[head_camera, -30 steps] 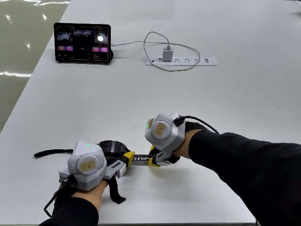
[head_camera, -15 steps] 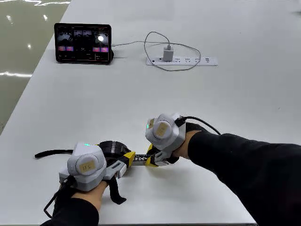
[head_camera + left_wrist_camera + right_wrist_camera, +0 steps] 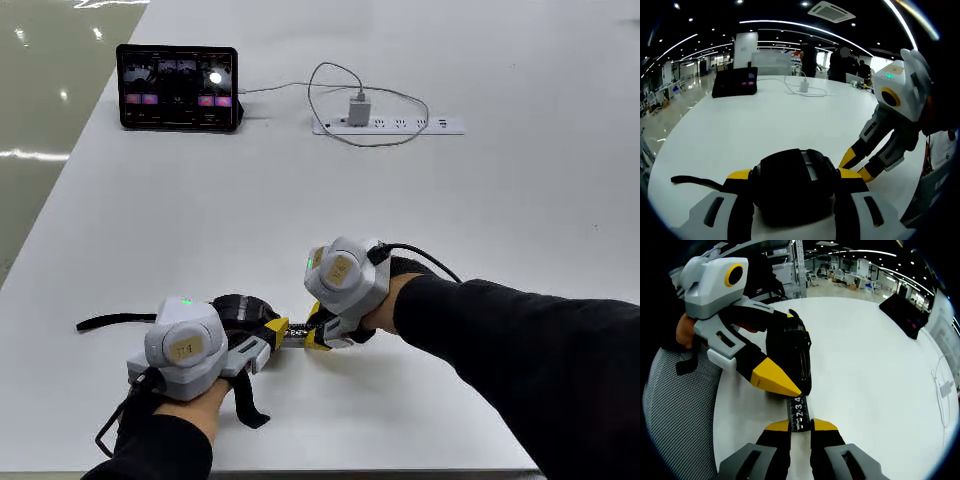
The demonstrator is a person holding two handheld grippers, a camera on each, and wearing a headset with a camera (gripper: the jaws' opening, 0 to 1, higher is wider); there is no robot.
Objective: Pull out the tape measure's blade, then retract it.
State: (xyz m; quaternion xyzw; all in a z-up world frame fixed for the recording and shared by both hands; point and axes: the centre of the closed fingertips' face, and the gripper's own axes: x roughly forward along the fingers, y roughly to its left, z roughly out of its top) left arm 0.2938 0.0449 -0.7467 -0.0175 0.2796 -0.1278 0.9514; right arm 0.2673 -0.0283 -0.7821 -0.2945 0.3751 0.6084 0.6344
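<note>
- L gripper (image 3: 797,176): jaws closed on the tape measure (image 3: 238,315), 1 yellow tip on each flank; the black housing rests on the white table (image 3: 400,220), near the front edge
- R gripper (image 3: 800,426): jaws pinched on the end of the blade (image 3: 798,407), just beside the housing mouth; only a short run is out, marks 2-4 legible in the right gripper view
- Judged stage: pull-out barely begun, approx. all of the blade's travel yet to come
- Risk 1, tip slip: the R jaws hold a thin, smooth strip. If the pinch is light or the pull is off-axis, the blade could slide free and snap back into the housing
- Risk 2, housing drag: the L jaws bear on rounded flanks. Spring tension grows w/ extension, so the tape measure could rotate or creep toward the R gripper instead of paying out
- Risk 3, blade kink: a pull angled up or sideways vs. the mouth could bend or buckle the strip, which may then jam on the return
- Risk 4, fast retract: releasing tension at once would whip the end hook into the mouth and the L jaw tip next to it. A guided, slow return seems safer
- Risk 5, snag: the black strap (image 3: 110,323) trails on the table to the L of the housing and a loop lies under the L hand; a shift of the housing could catch on it
</note>
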